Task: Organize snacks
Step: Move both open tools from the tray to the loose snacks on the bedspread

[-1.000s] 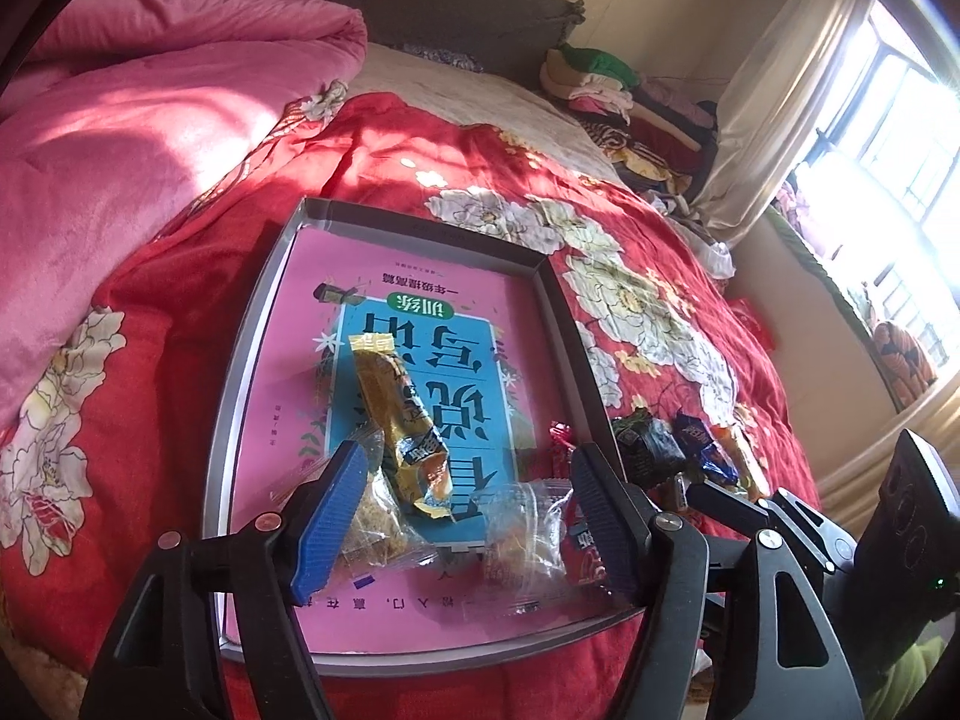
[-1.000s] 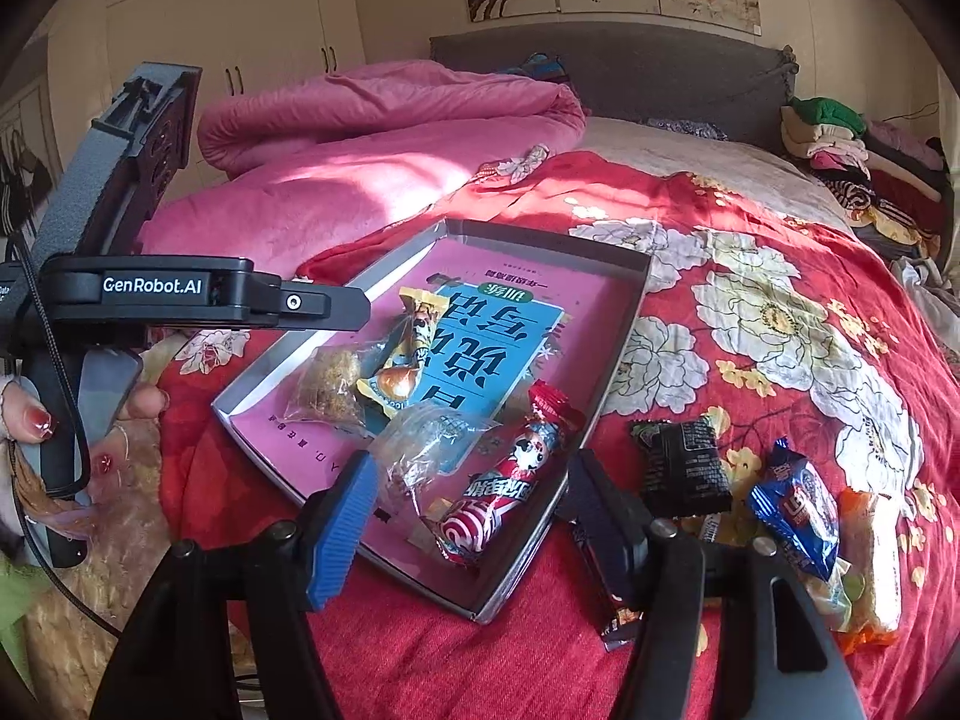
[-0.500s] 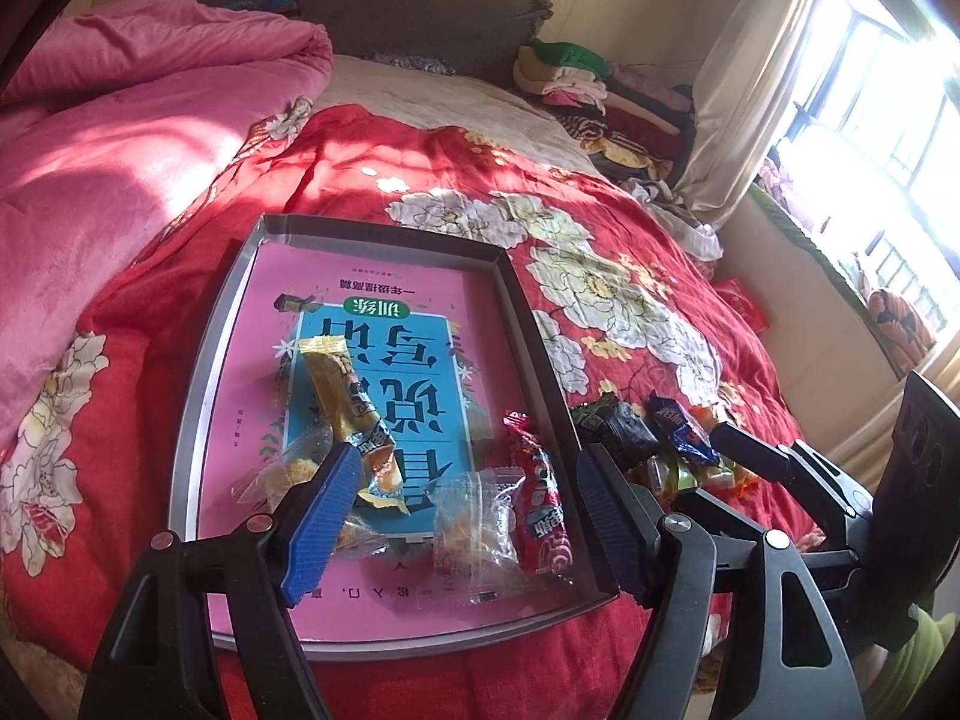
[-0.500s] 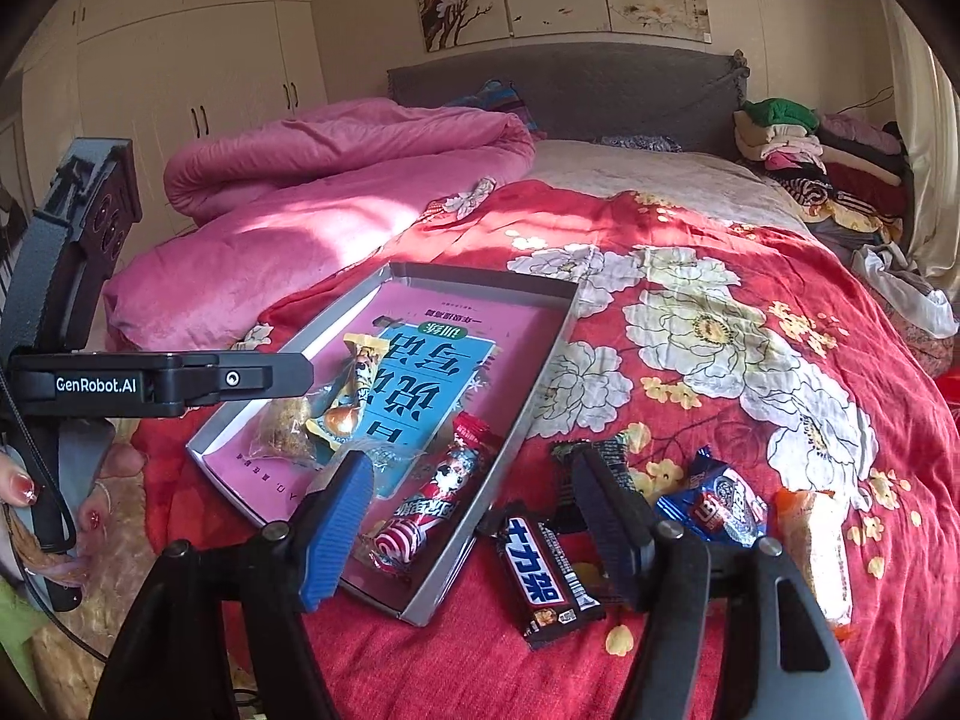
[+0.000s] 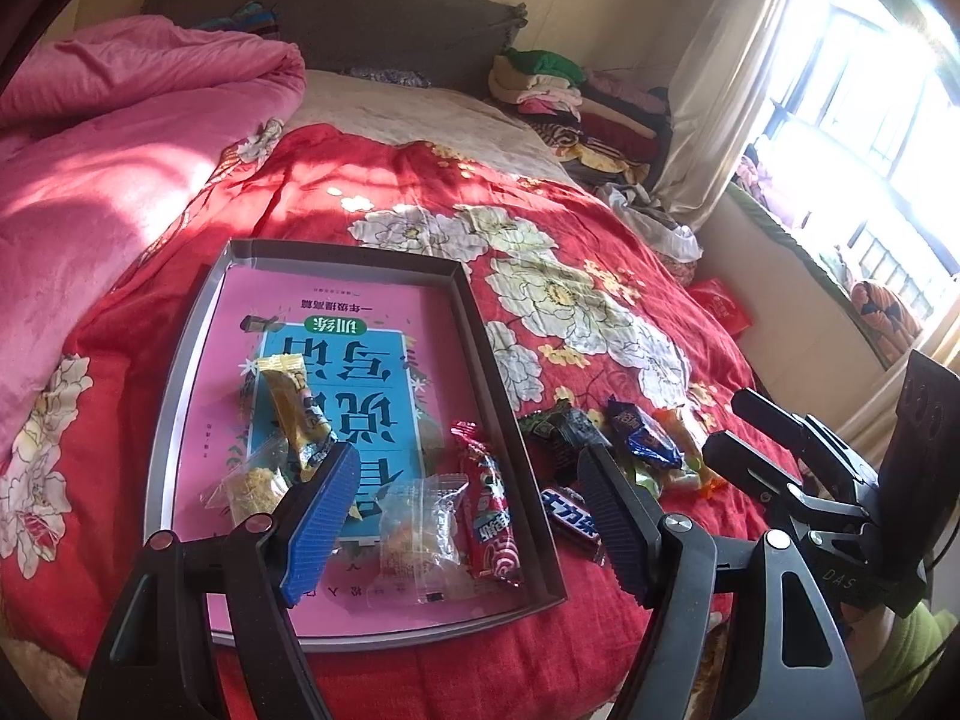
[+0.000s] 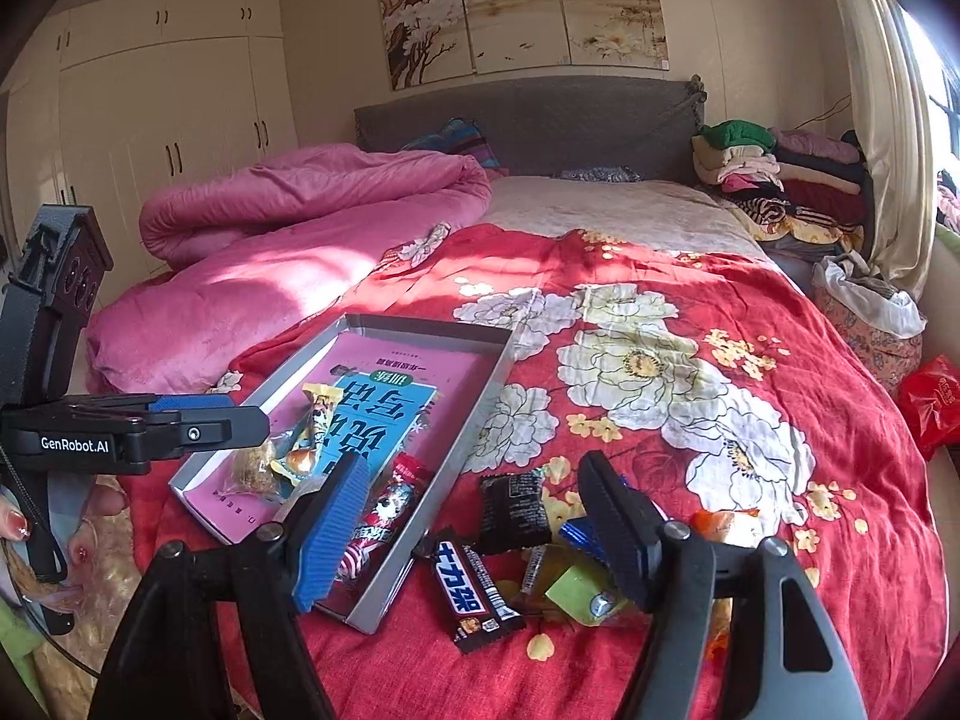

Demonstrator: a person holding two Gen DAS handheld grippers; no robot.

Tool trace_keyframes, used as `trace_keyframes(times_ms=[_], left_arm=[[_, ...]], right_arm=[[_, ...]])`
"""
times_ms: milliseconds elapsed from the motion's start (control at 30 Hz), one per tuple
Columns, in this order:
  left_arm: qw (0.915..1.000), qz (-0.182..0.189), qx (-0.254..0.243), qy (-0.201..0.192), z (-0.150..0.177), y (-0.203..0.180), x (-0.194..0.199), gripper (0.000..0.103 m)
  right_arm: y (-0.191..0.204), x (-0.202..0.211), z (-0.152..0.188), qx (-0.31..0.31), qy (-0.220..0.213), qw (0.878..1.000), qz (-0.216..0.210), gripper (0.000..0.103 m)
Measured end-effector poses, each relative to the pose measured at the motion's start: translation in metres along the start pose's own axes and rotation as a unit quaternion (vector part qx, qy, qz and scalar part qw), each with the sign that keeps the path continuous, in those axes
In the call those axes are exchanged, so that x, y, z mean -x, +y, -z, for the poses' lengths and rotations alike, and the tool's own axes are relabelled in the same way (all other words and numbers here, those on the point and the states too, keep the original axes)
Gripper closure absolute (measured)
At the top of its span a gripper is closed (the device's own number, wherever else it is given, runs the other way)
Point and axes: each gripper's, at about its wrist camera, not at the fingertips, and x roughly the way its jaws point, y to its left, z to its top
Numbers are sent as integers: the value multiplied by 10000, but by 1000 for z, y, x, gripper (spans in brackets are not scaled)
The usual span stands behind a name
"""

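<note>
A grey metal tray [image 5: 480, 330] [image 6: 480, 384] lies on the red flowered bedspread with a pink and blue book inside. On the book lie a yellow snack packet [image 5: 294, 402], two clear-wrapped pastries [image 5: 420, 534] and a red striped snack stick [image 5: 489, 516] [image 6: 384, 510]. Right of the tray lie a Snickers bar [image 6: 474, 588] [image 5: 570, 519], a black packet [image 6: 516, 510], a blue packet [image 5: 642, 435] and more sweets. My left gripper [image 5: 468, 525] is open and empty above the tray's near end. My right gripper [image 6: 474, 534] is open and empty above the Snickers bar.
A pink quilt [image 6: 312, 222] is heaped on the bed's left side. Folded clothes [image 6: 774, 174] are stacked by the grey headboard at the right. A curtain and window [image 5: 840, 90] are on the right. A red bag [image 6: 930, 396] lies beside the bed.
Both grippers have pulled back and risen, so more of the bed shows. The right gripper shifted right, from over the tray's corner to over the Snickers bar. The snacks have not moved.
</note>
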Motion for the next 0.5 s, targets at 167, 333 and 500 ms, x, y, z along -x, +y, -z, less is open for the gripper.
trace_keyframes(times_ms=[167,333,500], left_arm=[[9999,131,-105,-29,-2,-17,2,26],[9993,255,-257,38,-1,-35,1,26],[9989,313,-334,111,-3,-48,-3,26]], right_arm=[[-19,11,-2,-200,-130,9996,171,30],[-36,24,-4,-374,-254,9984,331,30],[-53,34,-5,-519,-367,9967,504,29]])
